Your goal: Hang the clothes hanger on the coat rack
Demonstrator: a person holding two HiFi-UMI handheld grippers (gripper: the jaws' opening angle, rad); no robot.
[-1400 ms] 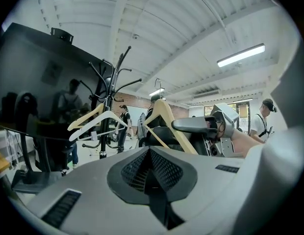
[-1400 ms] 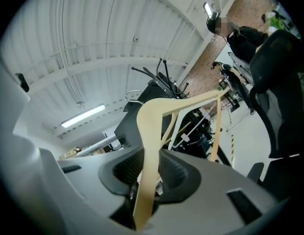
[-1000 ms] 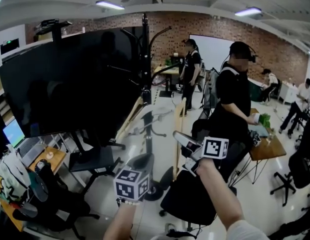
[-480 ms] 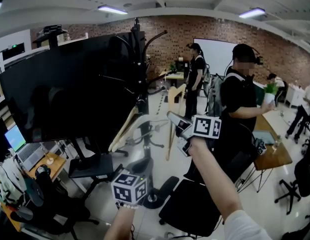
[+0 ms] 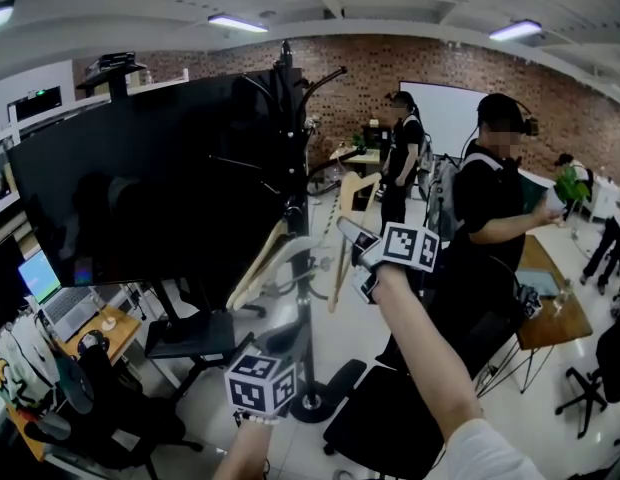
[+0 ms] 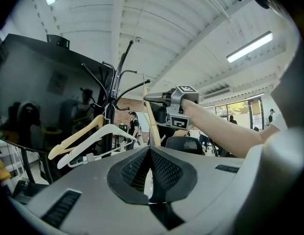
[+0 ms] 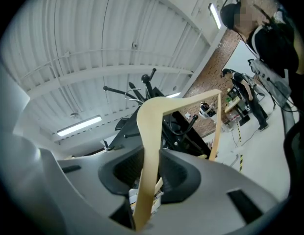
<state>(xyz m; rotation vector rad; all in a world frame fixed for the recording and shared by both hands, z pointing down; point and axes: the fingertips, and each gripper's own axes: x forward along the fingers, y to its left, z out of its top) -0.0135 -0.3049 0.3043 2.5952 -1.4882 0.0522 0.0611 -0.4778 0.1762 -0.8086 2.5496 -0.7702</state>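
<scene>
Wooden hanger (image 7: pixel 147 131): lower end out of sight inside the right claw (image 7: pixel 151 153), hook indiscernible.

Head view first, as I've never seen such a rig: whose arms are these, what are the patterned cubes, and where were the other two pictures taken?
A person holds a gripper in each hand; the cubes are part of them. The head view is from a camera on the person's head; the others look along each gripper's jaws. The right gripper grips a pale wooden clothes hanger near the black coat rack, where two hangers already hang. The left gripper is shut, empty.
</scene>
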